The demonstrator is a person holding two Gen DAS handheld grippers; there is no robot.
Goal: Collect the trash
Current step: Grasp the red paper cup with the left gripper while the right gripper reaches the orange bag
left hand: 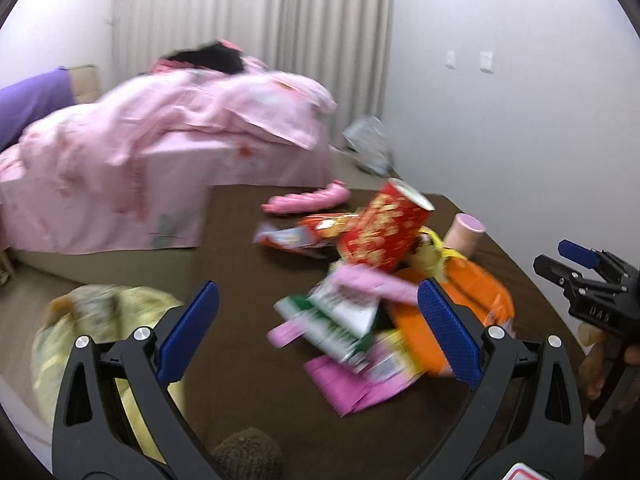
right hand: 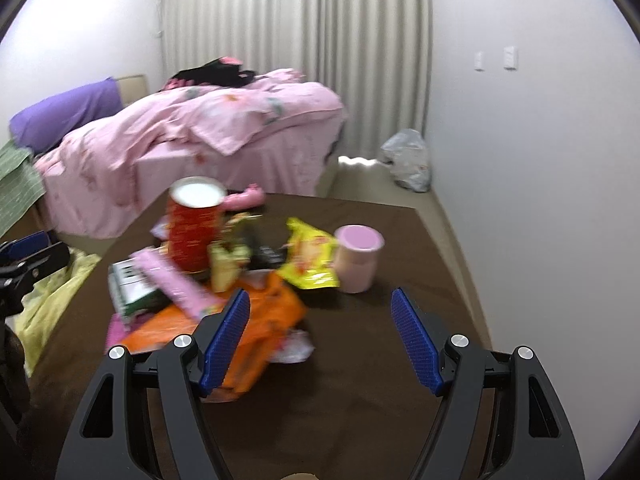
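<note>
Both grippers spread wide, holding nothing — left gripper [left hand: 318, 334] hovers over the near edge of the trash pile [left hand: 360, 280], right gripper [right hand: 320, 338] just right of it above bare brown table [right hand: 380, 400]. Pile sits mid-table: red can [right hand: 194, 226] upright, orange bag [right hand: 240, 328] nearest, yellow wrapper [right hand: 310, 254] touching pink cup [right hand: 358, 258]. Behind, bed [right hand: 192, 140] with pink quilt; grey bag [right hand: 408, 160] on floor by wall.

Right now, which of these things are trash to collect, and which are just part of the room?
Trash pile on the brown table:
red canister
yellow snack bag
orange wrapper
green-and-white packet
pink wrapper

Just lying about:
pink quilt
purple pillow
curtain
</note>
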